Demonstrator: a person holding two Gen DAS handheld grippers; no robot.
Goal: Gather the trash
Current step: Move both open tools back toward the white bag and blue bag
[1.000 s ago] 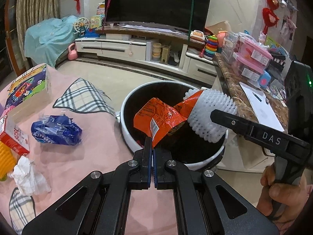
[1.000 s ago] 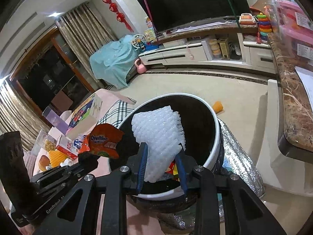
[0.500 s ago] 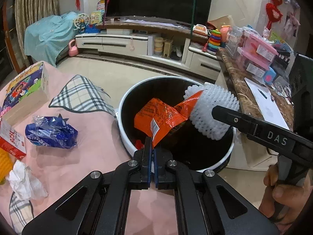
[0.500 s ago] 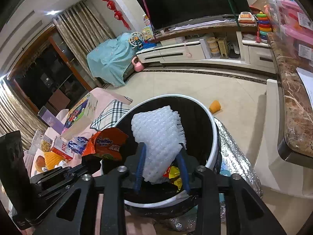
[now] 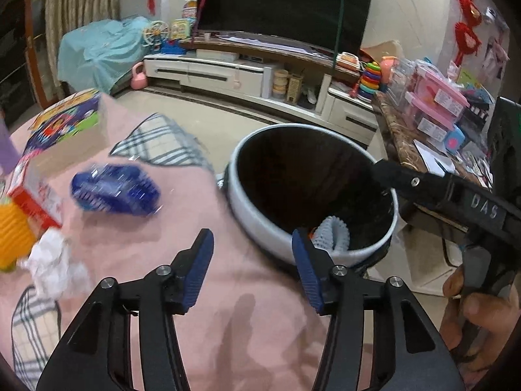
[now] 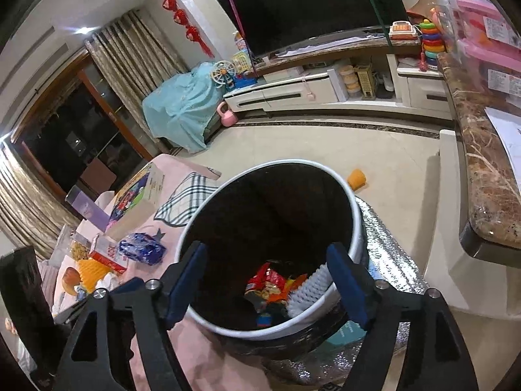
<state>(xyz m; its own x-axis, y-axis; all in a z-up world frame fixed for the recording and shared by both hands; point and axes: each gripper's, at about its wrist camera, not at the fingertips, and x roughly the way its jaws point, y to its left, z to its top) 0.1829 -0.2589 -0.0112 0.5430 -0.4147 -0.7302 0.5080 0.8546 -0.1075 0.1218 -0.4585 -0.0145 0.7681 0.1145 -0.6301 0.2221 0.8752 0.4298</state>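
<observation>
A round white trash bin [image 5: 254,224] with a black inside stands beside the pink-clothed table; it also shows in the right wrist view [image 6: 357,221]. The white foam net [image 6: 306,290] and orange snack wrappers [image 6: 268,282] lie at its bottom; the net also shows in the left wrist view [image 5: 333,234]. My left gripper [image 5: 252,267] is open and empty at the bin's near rim, over the table edge. My right gripper [image 6: 267,286] is open and empty above the bin's mouth. A blue wrapper [image 5: 115,190] and crumpled white paper [image 5: 52,260] lie on the table.
A red carton [image 5: 35,195], a yellow foam net [image 5: 13,238] and a colourful box [image 5: 65,123] sit at the table's left. A marble counter [image 6: 478,150] with pink boxes stands right of the bin. A silver foil mat [image 6: 390,260] lies under the bin.
Both grippers opened. The orange wrapper dropped from the left gripper and the white foam net from the right gripper into the bin. The left gripper swung slightly left, back over the table.
</observation>
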